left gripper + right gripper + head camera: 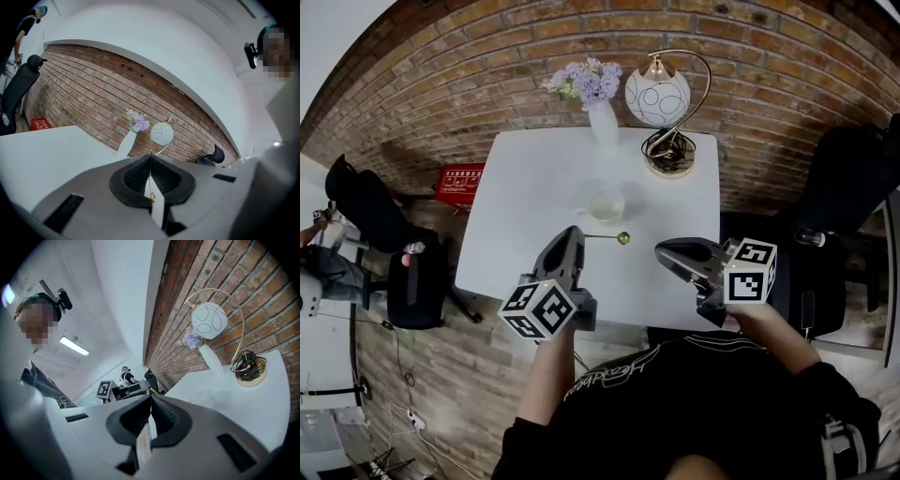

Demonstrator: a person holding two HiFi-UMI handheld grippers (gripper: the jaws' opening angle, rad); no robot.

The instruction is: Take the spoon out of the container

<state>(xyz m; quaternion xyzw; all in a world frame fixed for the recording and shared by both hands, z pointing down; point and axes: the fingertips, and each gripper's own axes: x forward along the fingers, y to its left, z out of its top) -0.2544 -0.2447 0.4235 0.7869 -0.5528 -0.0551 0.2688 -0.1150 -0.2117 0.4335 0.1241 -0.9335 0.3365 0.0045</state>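
**Desk:** Two grippers in the foreground. What does each one have?

**Photographer:** Nearest the camera, the left gripper has its jaws closed on the thin handle of a gold spoon. Its own view shows the handle pinched between the pads. The right gripper sits beside it on the person's right. Its jaws are pressed together with nothing between them.

**Desk:** Where is the spoon in relation to the container?

**Photographer:** It is out of it. The spoon sticks out sideways from the left jaws toward the right gripper, over the white bench. Its small round bowl lies between the two grippers. The container, a pale cup, stands just beyond the spoon near the middle of the bench, clear of it.

**Desk:** And behind that?

**Photographer:** At the far edge there is a white vase of lilac flowers. Just beside it is a lamp with a white globe hanging from a curved gold arm. A brick wall runs behind both. Off the bench to the left are a red crate and a black chair.
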